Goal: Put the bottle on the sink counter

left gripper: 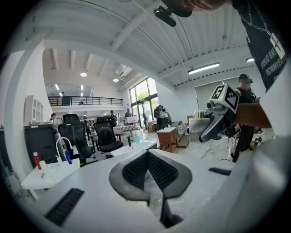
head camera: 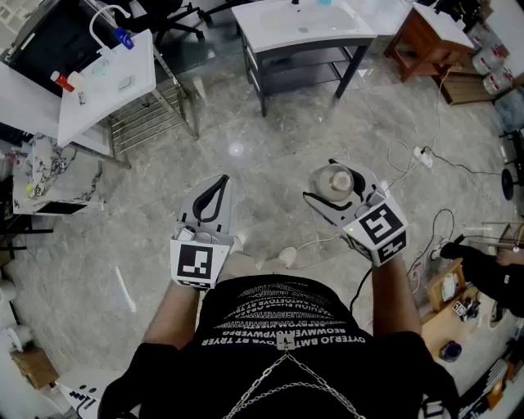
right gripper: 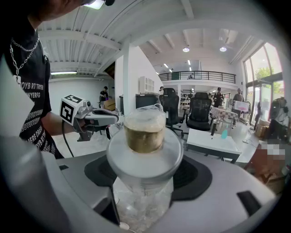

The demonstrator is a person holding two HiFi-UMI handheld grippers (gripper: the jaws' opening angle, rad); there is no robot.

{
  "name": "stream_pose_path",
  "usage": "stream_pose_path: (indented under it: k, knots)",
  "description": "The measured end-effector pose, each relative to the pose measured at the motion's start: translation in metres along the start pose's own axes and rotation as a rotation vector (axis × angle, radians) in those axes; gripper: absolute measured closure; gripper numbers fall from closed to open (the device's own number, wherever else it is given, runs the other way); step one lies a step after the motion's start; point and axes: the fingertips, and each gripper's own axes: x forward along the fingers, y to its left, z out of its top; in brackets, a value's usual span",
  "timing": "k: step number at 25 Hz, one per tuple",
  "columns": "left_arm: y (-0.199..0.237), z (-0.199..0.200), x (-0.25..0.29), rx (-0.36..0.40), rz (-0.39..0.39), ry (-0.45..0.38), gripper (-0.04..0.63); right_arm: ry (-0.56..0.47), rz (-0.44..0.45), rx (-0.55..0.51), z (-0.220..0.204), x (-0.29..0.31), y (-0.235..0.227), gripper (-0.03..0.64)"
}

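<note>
While the bottle (right gripper: 144, 150) stands upright between the jaws of the right gripper (head camera: 321, 183), it hangs in the air in front of the person's waist. It is over the floor (head camera: 270, 131) and well apart from any furniture. Its body is clear, its shoulder broad and pale, and a gold-coloured neck carries a whitish cap. The right gripper is clamped on it: the jaws stand wide, with one dark pad pressed to each side of the clear body below the shoulder. From above, the head view shows only the round top of the bottle, framed by the two jaws.

Near it, on the person's left and at much the same height, the left gripper (head camera: 222, 182) is closed and empty, its jaw tips meeting with nothing between them. The two grippers do not touch.

Farther out, ahead of the person, a white sink tabletop (head camera: 282, 37) on a dark frame stands across the grey marbled floor. To its left, a second white tabletop (head camera: 123, 90) has a curved faucet (head camera: 102, 20), with a small blue item (head camera: 123, 38) just beside the faucet. A wooden cabinet (head camera: 417, 45) stands to the right of the sink tabletop. Nearer on that side, a white power strip (head camera: 423, 155) lies on the floor among thin cables.
</note>
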Motion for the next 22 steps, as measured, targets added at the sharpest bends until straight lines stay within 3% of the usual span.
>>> stream_pose_path:
  k: [8,13,17,19,22]
  knots:
    - [-0.017,0.007,-0.055,0.032,-0.049,-0.035,0.589,0.016,0.045,0.017,0.008,-0.018,0.070,0.285]
    - [-0.006,-0.019,-0.090,-0.003,-0.090,0.005,0.590,0.022,0.038,-0.004,0.028,-0.006,0.119,0.285]
    - [-0.022,-0.054,-0.103,0.050,-0.223,0.061,0.590,0.007,0.058,-0.019,0.054,0.009,0.167,0.285]
    - [-0.039,-0.057,-0.108,0.076,-0.318,0.042,0.589,-0.008,0.076,-0.024,0.071,0.018,0.193,0.285]
    - [-0.047,-0.040,-0.117,0.063,-0.398,-0.019,0.590,-0.025,0.086,-0.033,0.093,0.029,0.220,0.285]
